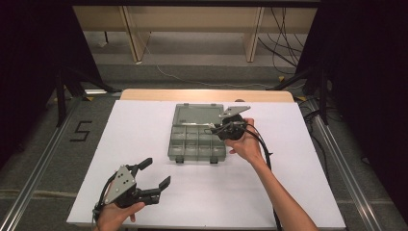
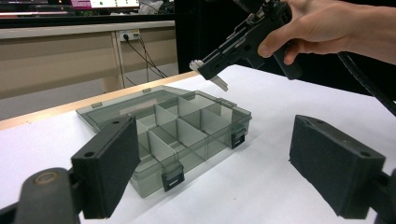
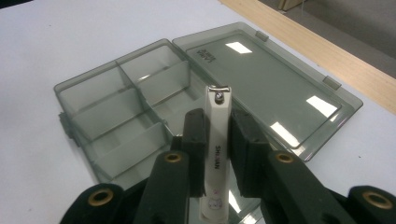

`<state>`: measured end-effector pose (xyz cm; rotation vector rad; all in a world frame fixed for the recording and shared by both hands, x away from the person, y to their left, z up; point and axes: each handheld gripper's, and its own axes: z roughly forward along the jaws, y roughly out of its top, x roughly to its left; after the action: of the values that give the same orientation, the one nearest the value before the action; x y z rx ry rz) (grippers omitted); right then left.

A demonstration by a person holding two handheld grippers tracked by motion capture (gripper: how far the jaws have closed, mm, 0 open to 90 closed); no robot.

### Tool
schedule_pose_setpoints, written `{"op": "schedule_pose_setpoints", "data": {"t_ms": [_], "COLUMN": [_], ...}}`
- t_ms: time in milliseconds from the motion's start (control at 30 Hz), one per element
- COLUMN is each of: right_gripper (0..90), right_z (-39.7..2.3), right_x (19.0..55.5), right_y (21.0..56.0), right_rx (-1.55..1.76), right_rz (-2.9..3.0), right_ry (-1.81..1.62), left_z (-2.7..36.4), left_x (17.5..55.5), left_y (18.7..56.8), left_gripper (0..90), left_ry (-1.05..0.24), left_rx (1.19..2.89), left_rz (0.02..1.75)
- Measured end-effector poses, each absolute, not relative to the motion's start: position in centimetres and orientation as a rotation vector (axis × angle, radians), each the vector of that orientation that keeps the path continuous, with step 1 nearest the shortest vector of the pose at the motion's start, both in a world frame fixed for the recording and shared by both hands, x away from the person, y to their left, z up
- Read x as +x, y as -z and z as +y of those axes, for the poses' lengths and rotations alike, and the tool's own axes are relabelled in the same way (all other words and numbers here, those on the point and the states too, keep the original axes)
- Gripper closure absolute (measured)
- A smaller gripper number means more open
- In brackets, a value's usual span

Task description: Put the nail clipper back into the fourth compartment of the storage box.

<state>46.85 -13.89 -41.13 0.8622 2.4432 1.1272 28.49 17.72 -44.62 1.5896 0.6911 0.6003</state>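
Clipper [image 3: 217, 154] clamped lengthwise in right gripper [image 3: 218, 140], tip past the jaws over the open organizer box [image 3: 116, 116] for a clean drop; left gripper [image 1: 154, 173] idles, jaws apart.

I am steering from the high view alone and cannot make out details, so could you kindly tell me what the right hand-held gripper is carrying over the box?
Observer: The right hand-held gripper is shut on a white nail clipper, seen in the right gripper view.
Operator: Thank you. Which way does the clipper point?
Observer: Its metal tip sticks out past the pads, above the compartment box, near where the tray meets the open lid.
Operator: Is anything already in the compartments?
Observer: The compartments in sight in the left gripper view look empty.
Operator: And the left hand-held gripper?
Observer: The left hand-held gripper is open with nothing between its pads, in front of the box's latch side.
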Motion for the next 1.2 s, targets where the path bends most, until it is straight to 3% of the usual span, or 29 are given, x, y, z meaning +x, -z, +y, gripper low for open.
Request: {"op": "schedule_pose_setpoints", "data": {"t_ms": [1200], "right_gripper": [77.4], "right_z": [-14.0], "right_x": [49.5], "right_y": [44.2], "right_rx": [0.951], "right_rz": [2.419], "right_ry": [-1.095], "left_z": [17.8], "left_x": [28.4], "left_y": [44.5], "left_gripper": [15.6], "left_ry": [-0.601], "left_rx": [1.599], "left_rz": [0.695]}}
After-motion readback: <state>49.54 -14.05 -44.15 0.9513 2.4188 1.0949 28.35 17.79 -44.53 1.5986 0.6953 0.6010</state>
